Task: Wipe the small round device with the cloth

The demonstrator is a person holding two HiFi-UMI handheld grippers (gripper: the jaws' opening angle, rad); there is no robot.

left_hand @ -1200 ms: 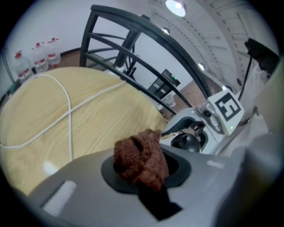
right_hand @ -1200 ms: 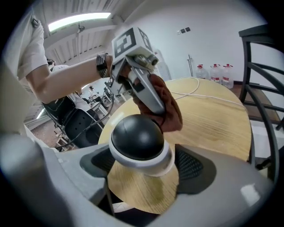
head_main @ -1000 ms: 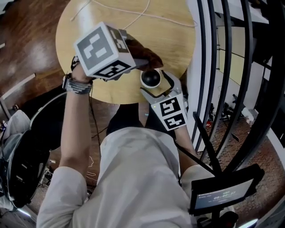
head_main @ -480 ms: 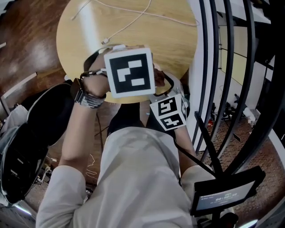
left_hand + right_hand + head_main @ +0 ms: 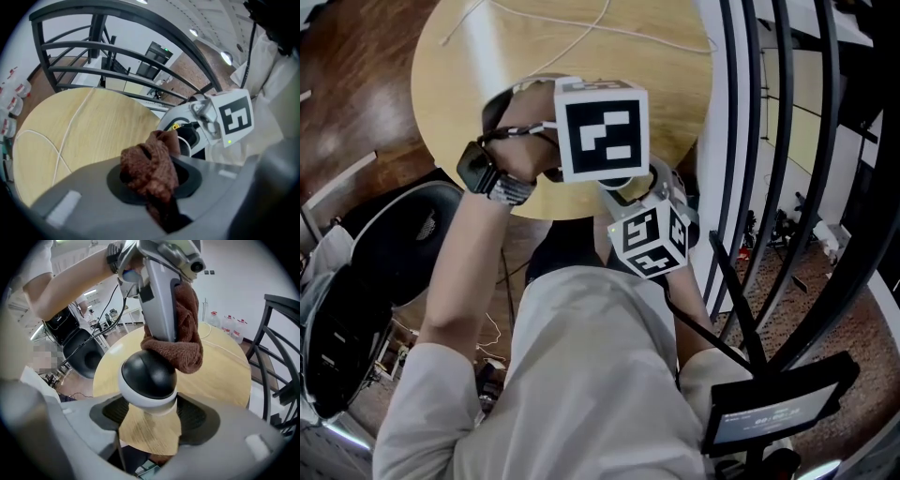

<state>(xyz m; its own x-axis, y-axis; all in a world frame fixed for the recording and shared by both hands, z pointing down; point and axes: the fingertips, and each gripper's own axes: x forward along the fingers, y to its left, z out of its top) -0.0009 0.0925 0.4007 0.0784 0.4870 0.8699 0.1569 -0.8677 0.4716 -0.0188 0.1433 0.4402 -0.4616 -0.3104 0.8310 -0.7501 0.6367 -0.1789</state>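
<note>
While the left hand-held gripper (image 5: 154, 183) stays clamped on a bunched brown cloth (image 5: 187, 336), the cloth's lower fold lies against the top of the small round device (image 5: 149, 376). The right hand-held gripper (image 5: 152, 412) has just been closing its jaws, and they now grip the device's white base. It is held over the near edge of the round wooden worktop (image 5: 478, 56), close to the person's body. A curved black railing (image 5: 778, 141) stands just beside the worktop on the right, hemming that side in. A white cable (image 5: 581, 37) trails over the far wood, well clear of both tools, and the rest of the surface is bare. A black chair (image 5: 403, 253) sits low on the left. From overhead, the left marker cube (image 5: 600, 129) covers the device entirely. Only the right gripper view shows the dome and the water bottles (image 5: 232, 326) beyond.
</note>
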